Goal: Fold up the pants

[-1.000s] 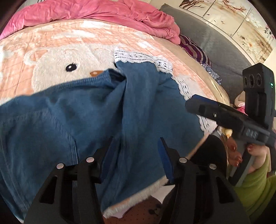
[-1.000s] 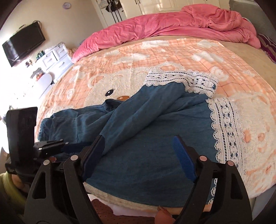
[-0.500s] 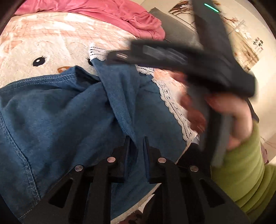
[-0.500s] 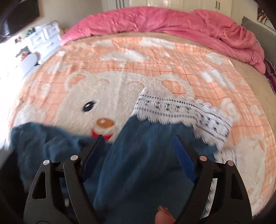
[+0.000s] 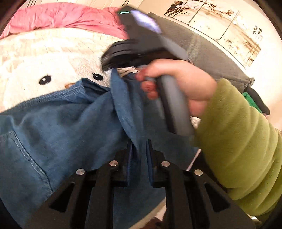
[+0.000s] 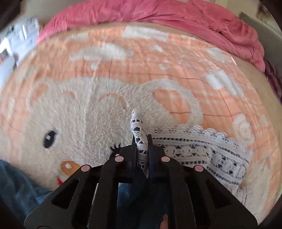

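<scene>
Blue denim pants (image 5: 61,126) with white lace hems lie on the peach bear blanket (image 6: 141,70). My left gripper (image 5: 139,146) is shut on a fold of the denim leg near the bed's front edge. My right gripper (image 6: 141,141) is shut on the white lace hem (image 6: 139,133) of a pant leg; more of that lace (image 6: 202,151) lies to the right. In the left wrist view the right gripper's body (image 5: 144,44) and the hand holding it hover over the far end of the leg. A bit of denim (image 6: 15,185) shows at lower left in the right wrist view.
A pink duvet (image 6: 158,15) is bunched along the far side of the bed. A grey padded headboard (image 5: 211,52) runs along the right. A white dresser (image 6: 19,40) stands off the bed's left side. My green sleeve (image 5: 243,141) crosses the right of the left wrist view.
Both grippers closed: the left onto the denim fold, the right onto the lace hem. The right gripper moved forward along the leg to its hem.
</scene>
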